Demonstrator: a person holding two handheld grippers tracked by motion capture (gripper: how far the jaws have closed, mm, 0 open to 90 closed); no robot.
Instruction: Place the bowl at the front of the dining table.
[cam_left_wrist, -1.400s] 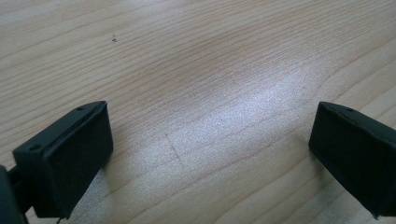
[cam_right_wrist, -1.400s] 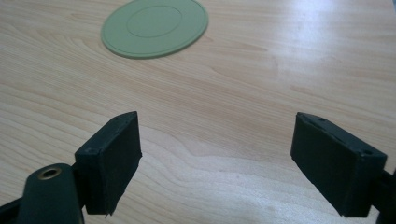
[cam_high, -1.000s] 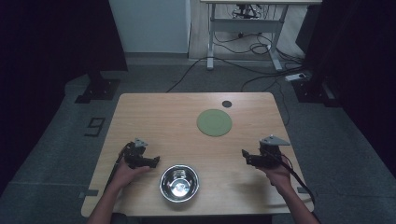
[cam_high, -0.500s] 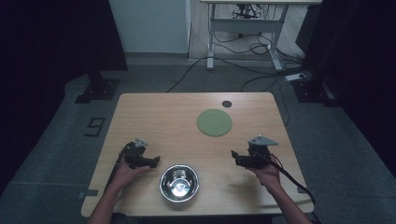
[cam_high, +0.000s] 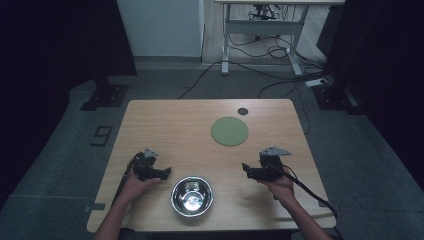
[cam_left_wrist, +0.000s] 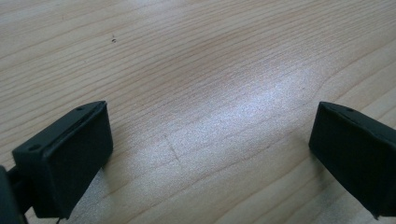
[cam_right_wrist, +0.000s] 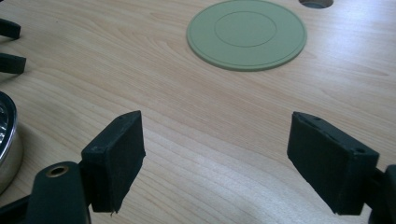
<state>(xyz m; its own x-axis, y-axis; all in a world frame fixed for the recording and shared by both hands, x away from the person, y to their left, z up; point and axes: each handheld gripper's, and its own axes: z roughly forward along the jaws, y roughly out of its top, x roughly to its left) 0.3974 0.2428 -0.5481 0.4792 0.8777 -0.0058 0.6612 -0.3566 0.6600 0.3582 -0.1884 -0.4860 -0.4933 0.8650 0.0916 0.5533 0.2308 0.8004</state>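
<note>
Right now the steel bowl (cam_high: 192, 196) sits near the front edge of the wooden table (cam_high: 165, 125), between the person's two hands and touching neither gripper. To its left, the left gripper (cam_high: 162, 173) rests low by the bowl's rim, close but apart from it; its own view shows both black jaws spread wide with bare wood grain between them. On the other side, the right gripper (cam_high: 246, 169) is held a little farther from the bowl, pointing toward it, jaws likewise released and holding nothing. From the right gripper view the bowl's shiny wall (cam_right_wrist: 7, 140) shows at the left edge, just beyond the left jaw. Farther back on the table lies a flat green round plate (cam_high: 229, 131), well apart from the bowl, and behind it a small dark hole (cam_high: 242, 111) in the tabletop. Cables (cam_high: 260, 50) trail across the grey floor beyond the table.
</note>
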